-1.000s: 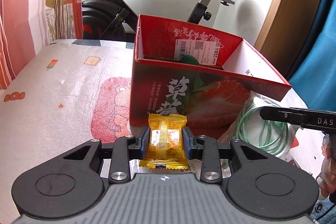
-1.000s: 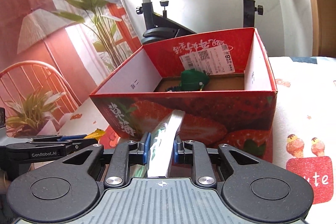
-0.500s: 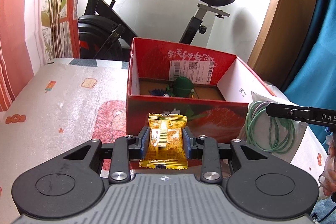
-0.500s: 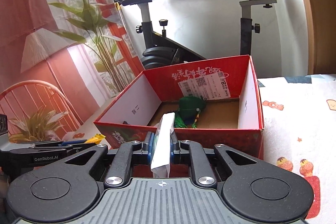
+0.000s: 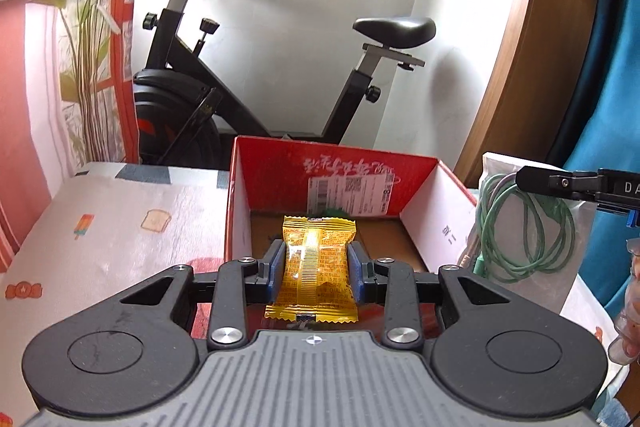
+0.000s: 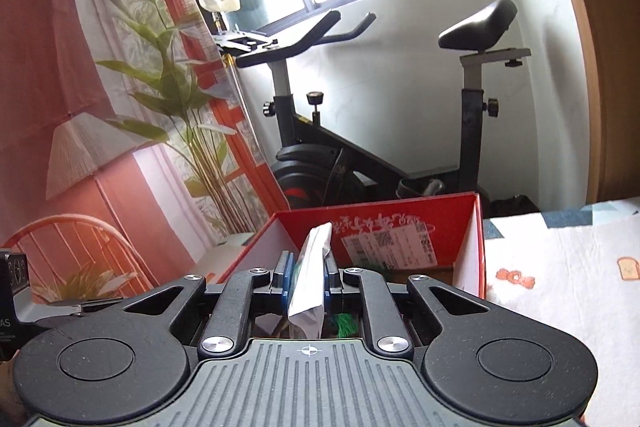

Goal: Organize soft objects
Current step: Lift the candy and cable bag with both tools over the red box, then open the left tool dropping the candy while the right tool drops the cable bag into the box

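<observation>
My left gripper point(image 5: 318, 269) is shut on a yellow snack packet point(image 5: 316, 267) and holds it above the near edge of the open red strawberry box point(image 5: 276, 171). My right gripper point(image 6: 307, 281) is shut on a clear bag point(image 6: 312, 275) with a coiled green cable inside; the bag shows at the right of the left wrist view point(image 5: 524, 227). It hangs above the box point(image 6: 400, 219). A green soft toy point(image 5: 334, 213) lies inside the box, mostly hidden by the packet.
The box stands on a table with a white printed cloth point(image 5: 120, 227). An exercise bike point(image 5: 240, 75) stands behind the table by the wall. A curtain point(image 6: 60, 67) and an orange chair point(image 6: 80, 247) are on the left.
Both grippers have risen and moved forward over the box with their loads. The box interior has come into view from above.
</observation>
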A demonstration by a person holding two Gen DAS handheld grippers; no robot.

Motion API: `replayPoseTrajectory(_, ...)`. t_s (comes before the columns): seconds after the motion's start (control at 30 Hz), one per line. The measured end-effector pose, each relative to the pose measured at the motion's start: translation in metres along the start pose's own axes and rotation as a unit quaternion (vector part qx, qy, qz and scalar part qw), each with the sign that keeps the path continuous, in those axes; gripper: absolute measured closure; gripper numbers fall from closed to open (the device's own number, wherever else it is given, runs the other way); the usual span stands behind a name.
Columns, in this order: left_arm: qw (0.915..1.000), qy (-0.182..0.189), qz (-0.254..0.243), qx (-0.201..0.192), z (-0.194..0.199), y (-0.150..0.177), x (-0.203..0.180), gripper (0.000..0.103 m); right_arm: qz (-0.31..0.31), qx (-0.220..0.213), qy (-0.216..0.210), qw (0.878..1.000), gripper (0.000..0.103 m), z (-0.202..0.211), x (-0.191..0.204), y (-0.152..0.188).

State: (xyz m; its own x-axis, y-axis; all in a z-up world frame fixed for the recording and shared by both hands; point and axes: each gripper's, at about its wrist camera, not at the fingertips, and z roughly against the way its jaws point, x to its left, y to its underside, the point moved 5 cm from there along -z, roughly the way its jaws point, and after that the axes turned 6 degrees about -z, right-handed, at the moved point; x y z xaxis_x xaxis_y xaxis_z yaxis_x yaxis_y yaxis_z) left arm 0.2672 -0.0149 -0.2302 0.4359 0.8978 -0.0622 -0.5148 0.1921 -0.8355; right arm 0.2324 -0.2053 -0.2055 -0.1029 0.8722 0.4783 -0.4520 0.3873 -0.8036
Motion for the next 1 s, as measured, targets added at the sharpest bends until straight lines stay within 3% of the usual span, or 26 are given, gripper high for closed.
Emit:
replayPoseTrajectory(0.23,0.9997,0.009,-0.014,-0.019,-0.018,-0.034,-0.010,0.068,0.012,-0.037,0.007,0.999,0.094,-0.019,-0.003,-0.045)
replayPoseTrajectory(0.47,0.9999,0.012,-0.010,-0.002,-0.047,-0.038,-0.008,0.068,0.006,-0.026,0.013,1.000,0.095,-0.052,-0.014,-0.053)
replayPoseTrajectory(1.0,0.9991,0.003,-0.023,0.036,-0.090,-0.030,-0.004,0.068,-0.039,0.053,0.034,0.997,0.095,-0.115,-0.054,0.001)
